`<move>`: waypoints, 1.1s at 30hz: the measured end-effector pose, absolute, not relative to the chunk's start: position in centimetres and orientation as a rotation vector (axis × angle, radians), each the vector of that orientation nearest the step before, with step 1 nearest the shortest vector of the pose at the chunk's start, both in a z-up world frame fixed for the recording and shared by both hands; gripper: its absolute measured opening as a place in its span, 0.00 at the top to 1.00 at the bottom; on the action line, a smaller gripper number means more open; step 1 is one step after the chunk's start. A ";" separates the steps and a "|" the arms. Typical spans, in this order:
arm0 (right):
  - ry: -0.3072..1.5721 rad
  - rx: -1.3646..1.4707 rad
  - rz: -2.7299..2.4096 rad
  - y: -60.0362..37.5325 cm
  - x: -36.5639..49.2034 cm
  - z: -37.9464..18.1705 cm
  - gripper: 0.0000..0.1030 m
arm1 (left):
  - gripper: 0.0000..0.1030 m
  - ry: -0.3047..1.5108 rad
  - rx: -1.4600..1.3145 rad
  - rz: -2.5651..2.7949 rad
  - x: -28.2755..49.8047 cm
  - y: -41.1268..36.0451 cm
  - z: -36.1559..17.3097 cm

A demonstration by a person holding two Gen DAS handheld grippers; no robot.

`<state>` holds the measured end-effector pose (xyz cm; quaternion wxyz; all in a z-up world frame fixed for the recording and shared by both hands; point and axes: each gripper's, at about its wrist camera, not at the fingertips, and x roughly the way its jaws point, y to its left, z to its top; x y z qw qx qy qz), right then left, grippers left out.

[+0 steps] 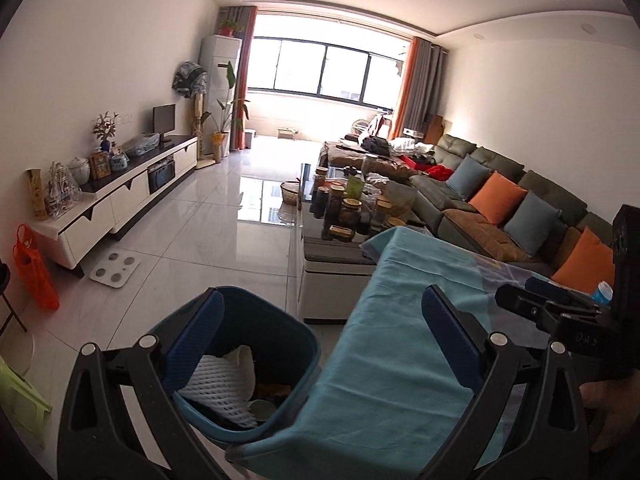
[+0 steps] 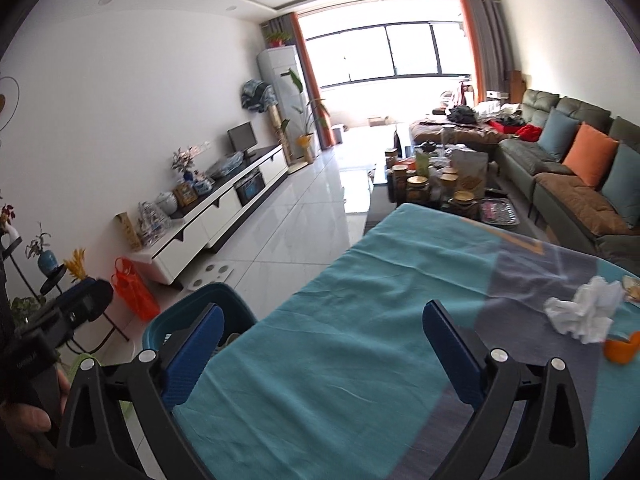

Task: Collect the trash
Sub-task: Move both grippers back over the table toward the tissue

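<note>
A dark teal trash bin (image 1: 298,346) stands on the floor at the table's left edge, with white foam netting (image 1: 218,386) and other scraps inside. My left gripper (image 1: 320,300) is open and empty, its left finger over the bin and its right finger over the teal tablecloth (image 1: 400,320). My right gripper (image 2: 324,310) is open and empty above the same tablecloth (image 2: 360,280), with the bin (image 2: 192,304) behind its left finger. On the table's right side lie a crumpled white tissue (image 2: 584,312) and an orange peel (image 2: 620,346).
A coffee table (image 1: 332,268) crowded with jars stands beyond the table, and a sofa (image 1: 500,208) with cushions lines the right wall. A TV cabinet (image 1: 120,196), an orange bag (image 1: 36,276) and a floor scale (image 1: 114,266) sit left. Tiled floor lies between.
</note>
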<state>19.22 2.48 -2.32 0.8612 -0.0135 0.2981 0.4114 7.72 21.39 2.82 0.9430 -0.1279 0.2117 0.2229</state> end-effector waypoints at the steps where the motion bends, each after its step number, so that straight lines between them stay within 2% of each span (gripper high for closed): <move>1: 0.617 -0.022 0.846 1.5 19.2 -2.2 0.07 | 0.05 0.438 -0.252 0.433 8.2 20.3 2.7; 18: 0.470 0.042 0.569 -12.6 15.0 -1.4 0.07 | 0.05 0.467 -0.143 0.183 12.4 7.2 1.4; 33: 0.457 0.048 0.373 -19.2 11.2 -2.9 0.07 | 0.05 0.514 -0.061 0.034 15.4 1.9 0.2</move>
